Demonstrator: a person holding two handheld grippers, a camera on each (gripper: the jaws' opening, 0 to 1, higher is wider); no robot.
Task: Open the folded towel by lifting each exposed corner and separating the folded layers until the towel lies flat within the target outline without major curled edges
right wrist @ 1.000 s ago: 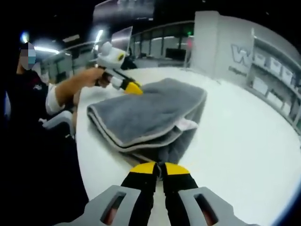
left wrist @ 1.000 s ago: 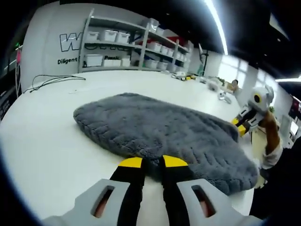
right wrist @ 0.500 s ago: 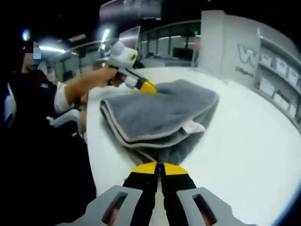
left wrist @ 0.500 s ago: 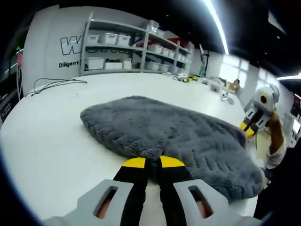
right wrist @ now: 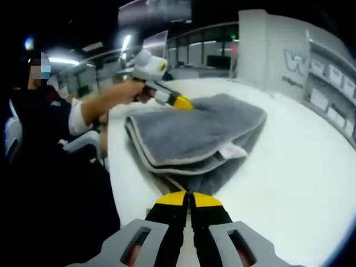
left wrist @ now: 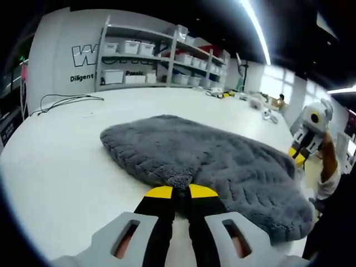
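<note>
So the grey towel (left wrist: 211,161) lies folded on the white table (left wrist: 61,161), running lengthwise between your two tools. Left tool (left wrist: 181,192) pinches one end's edge, right tool (right wrist: 189,197) pinches the opposite corner, so pull apart.

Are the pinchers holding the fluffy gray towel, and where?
Yes. The left gripper pinches the towel at one near corner, and the right gripper pinches a lower layer at another corner.
</note>
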